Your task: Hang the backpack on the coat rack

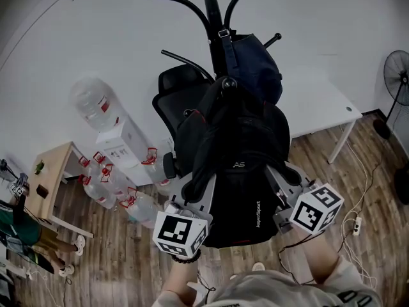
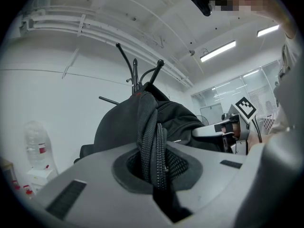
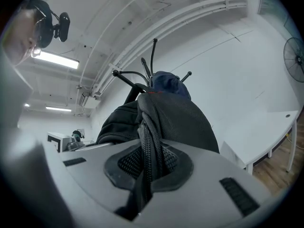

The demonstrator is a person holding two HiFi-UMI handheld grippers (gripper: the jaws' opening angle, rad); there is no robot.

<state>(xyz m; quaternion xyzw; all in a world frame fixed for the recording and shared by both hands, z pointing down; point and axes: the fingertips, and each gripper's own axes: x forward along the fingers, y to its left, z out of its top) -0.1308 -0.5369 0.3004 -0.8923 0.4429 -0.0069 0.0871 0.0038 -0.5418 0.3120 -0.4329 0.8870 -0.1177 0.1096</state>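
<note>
I am clamping the left gripper (image 2: 154,171) and the right gripper (image 3: 146,169) on the backpack (image 1: 239,178) (its contents are hidden). It is hanging between them, with its top at the coat rack (image 1: 214,18) ahead.

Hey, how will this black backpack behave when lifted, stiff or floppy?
Probably floppy: the black backpack folds and bulges where it hangs. Its strap crumples in the left gripper, so soft webbing. Hanging free, it may swing against the coat rack.

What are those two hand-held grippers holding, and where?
The black backpack. The left hand-held gripper and right hand-held gripper each clamp zippered strap fabric at one side.
</note>
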